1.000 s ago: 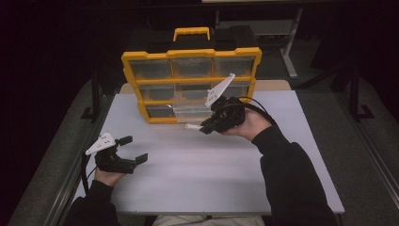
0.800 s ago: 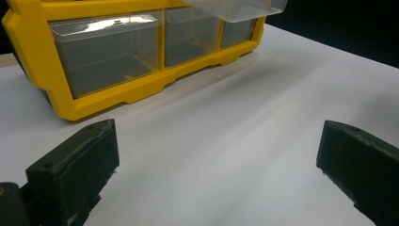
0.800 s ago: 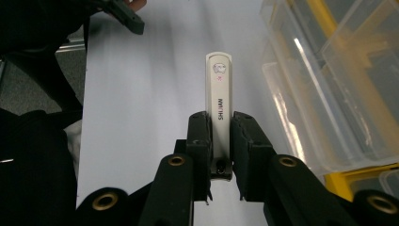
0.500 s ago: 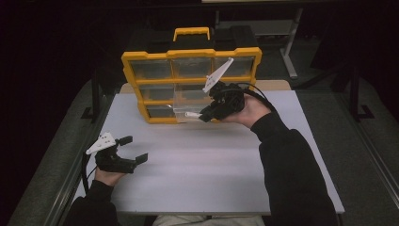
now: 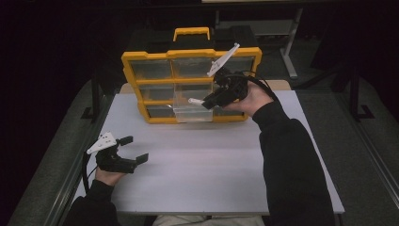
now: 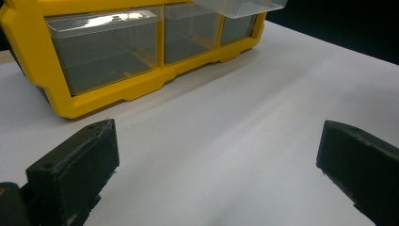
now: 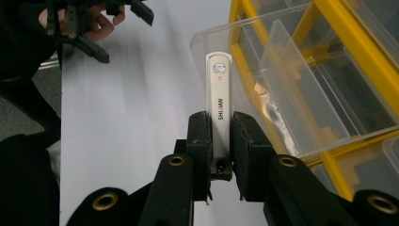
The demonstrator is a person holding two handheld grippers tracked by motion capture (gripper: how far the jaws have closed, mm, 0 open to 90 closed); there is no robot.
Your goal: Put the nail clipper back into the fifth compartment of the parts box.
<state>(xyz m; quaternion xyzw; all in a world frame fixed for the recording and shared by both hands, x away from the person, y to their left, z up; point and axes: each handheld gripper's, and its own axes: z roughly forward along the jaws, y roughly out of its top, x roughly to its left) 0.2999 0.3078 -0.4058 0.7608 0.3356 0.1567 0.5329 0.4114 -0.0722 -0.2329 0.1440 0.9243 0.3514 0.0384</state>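
The right claw [image 7: 220,141] is clamped on a slim white flat tool with "SHIJIAN" printed along it [image 7: 219,94]; both black jaws press its sides near the lower end, and the rest of it sticks out ahead of them. From above, the right claw [image 5: 207,102] is held up off the white surface [image 5: 211,169], just in front of the yellow plastic organizer box with clear drawers [image 5: 141,61] that stands upright at the far edge. The right forearm, in a dark sleeve, reaches forward and a little leftward from the near right side, the wrist raised and the claw pointing left toward the box. The white tip of the tool [image 5: 194,100] hangs over a clear plastic drawer pulled out of the box [image 5: 188,110], in the middle column of the lower rows. In the right gripper view that drawer [image 7: 282,84] lies just to the right of the tool, its open top showing a clear divider; whether the tool touches it I cannot tell.

The left hand rests low at the near left corner of the surface, well apart from the box. Its left claw [image 5: 134,149] points right along the surface with the jaws spread wide and nothing between them; in the left gripper view the left claw [image 6: 216,155] frames bare white surface, with the box's bottom row of drawers beyond.
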